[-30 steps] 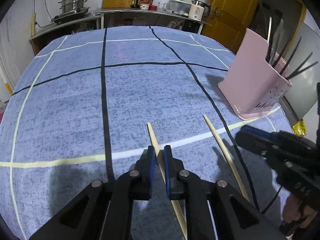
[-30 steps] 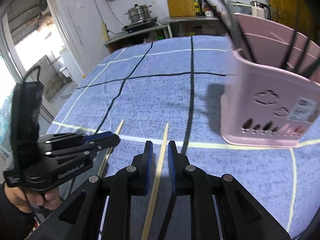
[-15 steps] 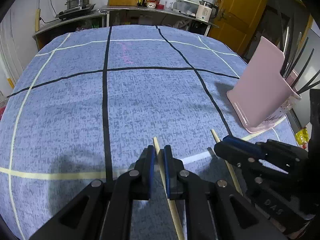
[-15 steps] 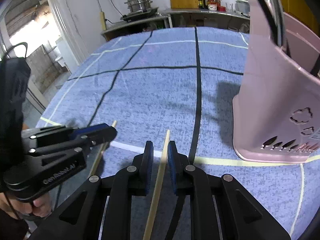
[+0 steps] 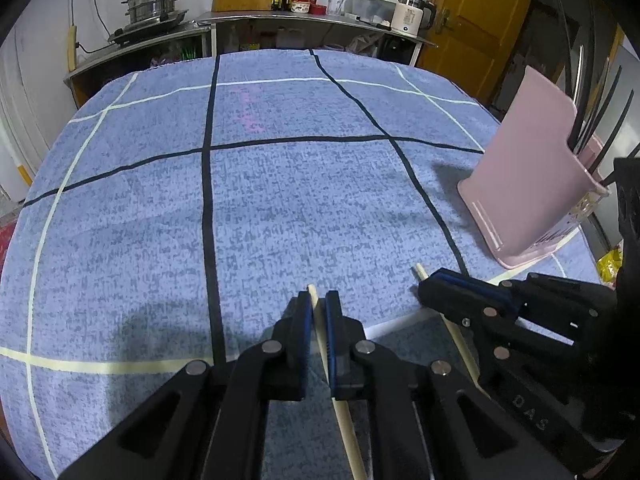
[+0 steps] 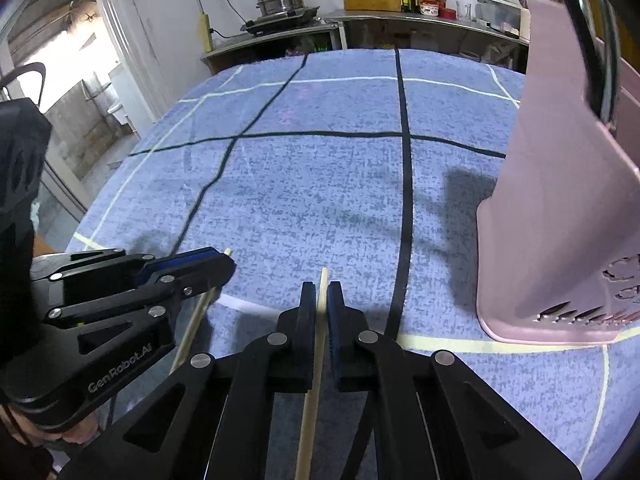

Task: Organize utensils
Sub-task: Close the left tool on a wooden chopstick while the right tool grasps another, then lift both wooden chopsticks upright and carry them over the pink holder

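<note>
Two pale wooden chopsticks lie on the blue checked cloth. My left gripper [image 5: 316,304] straddles the left chopstick [image 5: 344,412], its jaws nearly shut around it; only the tip pokes past the pads. My right gripper [image 6: 319,294] straddles the right chopstick [image 6: 310,400] the same way. Each gripper shows in the other's view: the right gripper [image 5: 440,284] over its chopstick [image 5: 460,344], the left gripper [image 6: 212,264] over its chopstick [image 6: 192,328]. A pink utensil holder [image 5: 532,184] with dark utensils stands upright at the right; it also shows in the right wrist view [image 6: 560,216].
The cloth [image 5: 280,180] with black and pale lines covers the table. Beyond the far edge are a steel counter with a steamer pot [image 5: 154,0], bottles and a kettle [image 5: 410,18]. A yellow door [image 5: 472,16] is at the back right.
Both grippers have slid forward along their chopsticks, so less of each stick shows past the fingertips. The right gripper has drawn alongside the left, and the pink holder looms closer.
</note>
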Demonstrator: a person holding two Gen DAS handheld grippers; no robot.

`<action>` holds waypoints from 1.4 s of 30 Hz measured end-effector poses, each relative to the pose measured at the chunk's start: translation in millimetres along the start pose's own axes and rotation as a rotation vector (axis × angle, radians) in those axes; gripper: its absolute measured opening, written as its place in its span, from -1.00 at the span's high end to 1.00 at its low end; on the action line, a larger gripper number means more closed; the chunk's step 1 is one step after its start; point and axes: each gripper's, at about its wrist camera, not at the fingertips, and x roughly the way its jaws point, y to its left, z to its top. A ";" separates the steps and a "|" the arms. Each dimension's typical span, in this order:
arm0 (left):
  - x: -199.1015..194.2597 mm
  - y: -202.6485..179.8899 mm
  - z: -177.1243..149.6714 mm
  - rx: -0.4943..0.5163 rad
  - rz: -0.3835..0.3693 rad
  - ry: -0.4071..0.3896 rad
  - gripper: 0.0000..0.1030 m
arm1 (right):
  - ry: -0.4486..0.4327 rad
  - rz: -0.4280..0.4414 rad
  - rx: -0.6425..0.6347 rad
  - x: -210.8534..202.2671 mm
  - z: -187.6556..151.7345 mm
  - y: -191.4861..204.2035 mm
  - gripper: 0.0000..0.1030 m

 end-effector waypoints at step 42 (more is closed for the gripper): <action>-170.9 -27.1 19.2 0.047 -0.089 -0.283 0.90 | -0.333 0.001 -0.030 -183.4 7.4 13.3 0.90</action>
